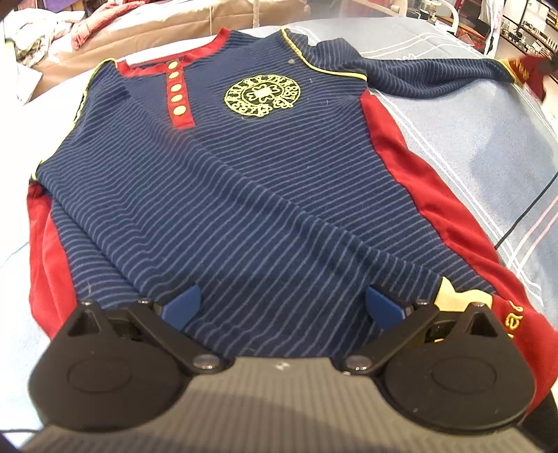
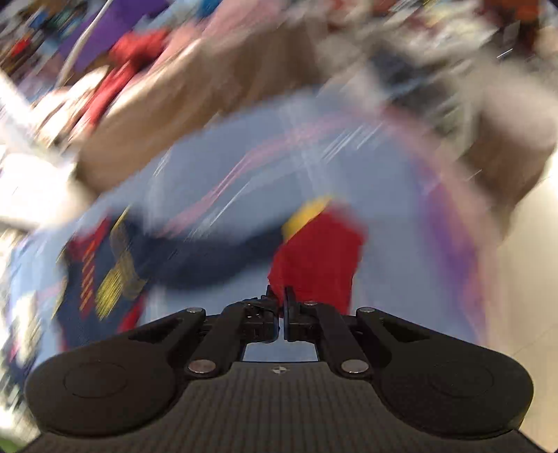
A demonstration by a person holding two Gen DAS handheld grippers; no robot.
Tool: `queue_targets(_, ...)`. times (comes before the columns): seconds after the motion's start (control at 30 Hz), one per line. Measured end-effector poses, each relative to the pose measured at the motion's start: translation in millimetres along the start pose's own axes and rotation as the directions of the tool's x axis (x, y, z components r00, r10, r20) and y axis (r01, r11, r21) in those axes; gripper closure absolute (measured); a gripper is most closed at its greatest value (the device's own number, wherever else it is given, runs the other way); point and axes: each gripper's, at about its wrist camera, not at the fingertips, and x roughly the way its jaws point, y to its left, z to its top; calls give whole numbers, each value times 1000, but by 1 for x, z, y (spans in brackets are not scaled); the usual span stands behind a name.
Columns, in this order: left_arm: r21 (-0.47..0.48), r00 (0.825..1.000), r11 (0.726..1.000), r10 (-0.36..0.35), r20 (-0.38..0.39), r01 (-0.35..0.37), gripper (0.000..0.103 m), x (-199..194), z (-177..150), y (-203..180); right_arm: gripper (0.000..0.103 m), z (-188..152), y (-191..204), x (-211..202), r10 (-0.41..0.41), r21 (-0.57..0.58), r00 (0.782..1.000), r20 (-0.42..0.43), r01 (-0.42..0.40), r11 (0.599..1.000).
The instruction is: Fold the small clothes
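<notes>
A small navy striped shirt (image 1: 244,195) with red side panels, a red button placket and a yellow round emblem lies flat on a light blue bedsheet (image 1: 470,139). My left gripper (image 1: 282,306) is open, its blue fingertips (image 1: 183,306) resting over the shirt's bottom hem. One sleeve stretches to the far right, ending in a red cuff (image 1: 523,69). In the blurred right wrist view my right gripper (image 2: 281,299) is shut on the red cuff (image 2: 317,254) with its yellow band, and the shirt body (image 2: 104,275) lies to the left.
A brown cushion or sofa (image 1: 157,31) with heaped clothes (image 1: 42,31) stands beyond the sheet. A chair and shelves (image 1: 523,31) are at the far right. A dark cable (image 1: 523,216) crosses the sheet on the right.
</notes>
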Motion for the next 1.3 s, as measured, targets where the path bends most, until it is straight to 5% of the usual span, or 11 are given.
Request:
queue_targets(0.1,-30,1000,999,-18,-8,18,0,-10,-3,7,99,-49,47,32,249,59,958,-141,-243,968)
queue_targets(0.23,-146,999,989,-35,13,37,0,-39,-10,35,99,-95,139,55,547,88,810,-212,-541,836)
queue_targets(0.4,-352,993,935,75,95,-37,0,-95,-39,106,98,-155,276,83,645,-47,657,-391,-714,698)
queue_targets(0.47,-440,983,891,163,82,-111,0,-115,-59,138,98,-182,314,109,626,-81,632,-456,-730,678)
queue_targets(0.6,-534,972,832,223,72,-152,0,-143,-97,176,87,-230,349,176,550,-74,634,-543,-689,721)
queue_targets(0.77,-495,980,866,152,128,-70,0,-144,-117,162,43,-243,361,187,446,-269,791,-418,-577,771)
queue_targets(0.83,-442,985,897,91,144,-18,0,-136,-114,148,28,-229,341,175,502,-234,801,-326,-583,778)
queue_targets(0.9,-357,989,934,31,146,23,0,-126,-108,132,1,-213,314,159,505,-207,840,-198,-540,816)
queue_targets(1.03,-101,992,995,-6,127,19,0,-114,-101,83,0,-198,258,133,389,-182,921,-26,-388,904)
queue_targets(1.23,108,995,994,-29,95,18,13,-102,-95,43,0,-213,187,128,335,4,941,53,-335,942)
queue_targets(1.3,83,998,996,-32,52,27,40,-97,-93,48,0,-220,176,127,336,56,938,82,-341,938)
